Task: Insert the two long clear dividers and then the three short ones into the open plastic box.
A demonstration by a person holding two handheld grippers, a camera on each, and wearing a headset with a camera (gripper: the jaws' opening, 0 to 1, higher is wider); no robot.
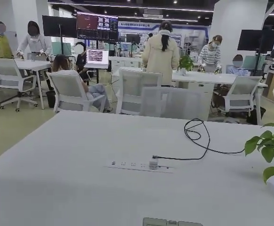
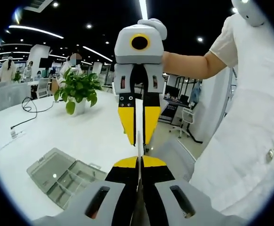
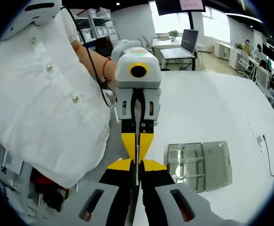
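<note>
Both left gripper (image 2: pixel 137 161) and right gripper (image 2: pixel 137 140) meet tip to tip, jaws pinching a clear divider (image 2: pixel 138 150).

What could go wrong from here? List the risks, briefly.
1. The left hand-held gripper and right hand-held gripper both pinch one thin clear divider; twisting could bend or drop it.
2. The head view looks across the room, with the open box barely at its bottom edge, so insertion may miss.
</note>
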